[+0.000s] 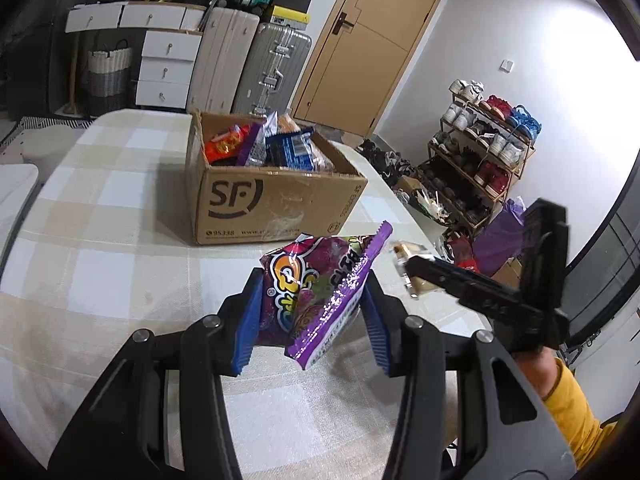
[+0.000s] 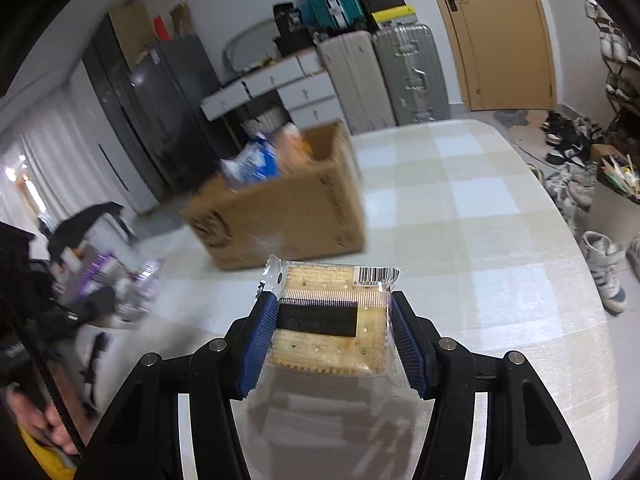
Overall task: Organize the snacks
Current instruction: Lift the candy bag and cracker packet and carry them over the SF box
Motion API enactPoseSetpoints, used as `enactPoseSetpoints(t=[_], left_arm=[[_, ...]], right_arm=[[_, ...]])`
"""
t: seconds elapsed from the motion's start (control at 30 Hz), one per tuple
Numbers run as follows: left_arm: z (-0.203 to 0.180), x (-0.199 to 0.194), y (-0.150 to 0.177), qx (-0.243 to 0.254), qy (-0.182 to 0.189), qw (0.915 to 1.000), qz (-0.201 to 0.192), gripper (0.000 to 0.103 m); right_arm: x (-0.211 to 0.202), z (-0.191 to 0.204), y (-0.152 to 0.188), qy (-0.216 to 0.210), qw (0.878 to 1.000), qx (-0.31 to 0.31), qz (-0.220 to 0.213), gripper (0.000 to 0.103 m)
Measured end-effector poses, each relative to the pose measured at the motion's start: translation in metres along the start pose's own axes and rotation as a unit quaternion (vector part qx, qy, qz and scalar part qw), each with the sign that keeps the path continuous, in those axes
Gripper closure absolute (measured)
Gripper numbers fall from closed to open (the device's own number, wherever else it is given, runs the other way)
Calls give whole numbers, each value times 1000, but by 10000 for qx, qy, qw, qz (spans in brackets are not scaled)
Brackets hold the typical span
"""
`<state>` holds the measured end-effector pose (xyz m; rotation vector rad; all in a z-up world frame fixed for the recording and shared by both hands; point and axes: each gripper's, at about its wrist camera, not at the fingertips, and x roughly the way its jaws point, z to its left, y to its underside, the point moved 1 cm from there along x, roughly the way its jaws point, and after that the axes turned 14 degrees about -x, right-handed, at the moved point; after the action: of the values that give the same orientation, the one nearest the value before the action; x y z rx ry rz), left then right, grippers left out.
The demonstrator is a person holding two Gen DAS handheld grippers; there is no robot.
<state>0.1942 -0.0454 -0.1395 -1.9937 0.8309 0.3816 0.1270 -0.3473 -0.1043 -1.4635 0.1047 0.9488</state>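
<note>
My left gripper [image 1: 310, 320] is shut on a purple snack bag [image 1: 320, 292], held above the checked tablecloth. Beyond it stands an open cardboard box [image 1: 272, 204] with several snack packets sticking out of the top. My right gripper [image 2: 332, 336] is shut on a clear-wrapped cracker pack [image 2: 332, 316], lifted off the table. The same box [image 2: 288, 216] appears blurred ahead and to the left of it. In the left wrist view the right gripper [image 1: 416, 276] shows at the right with the cracker pack [image 1: 408, 256] at its tips.
The table [image 1: 100, 240] has a cream and white checked cloth [image 2: 480, 240]. Suitcases [image 1: 272, 68], white drawers and a wooden door [image 1: 372, 40] line the back wall. A shoe rack [image 1: 480, 152] and loose shoes [image 2: 604, 268] stand on the floor to the right.
</note>
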Motion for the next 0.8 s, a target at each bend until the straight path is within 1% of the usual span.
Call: enactPoseSetpoints(t=[0.17, 0.33, 0.5, 0.8], left_arm=[[-4, -31, 1, -11, -52, 9999, -123, 60], [-9, -62, 7, 9, -101, 9997, -231, 59], [-15, -89, 12, 38, -185, 9993, -315, 59], [-20, -112, 8, 63, -261, 9990, -355, 59]], right_arm=[[-29, 30, -17, -416, 9983, -90, -403, 46], [-52, 59, -24, -726, 9949, -242, -659, 46], [-66, 79, -27, -832, 9924, -426, -795, 46], [-74, 81, -36, -950, 9903, -451, -909, 46]])
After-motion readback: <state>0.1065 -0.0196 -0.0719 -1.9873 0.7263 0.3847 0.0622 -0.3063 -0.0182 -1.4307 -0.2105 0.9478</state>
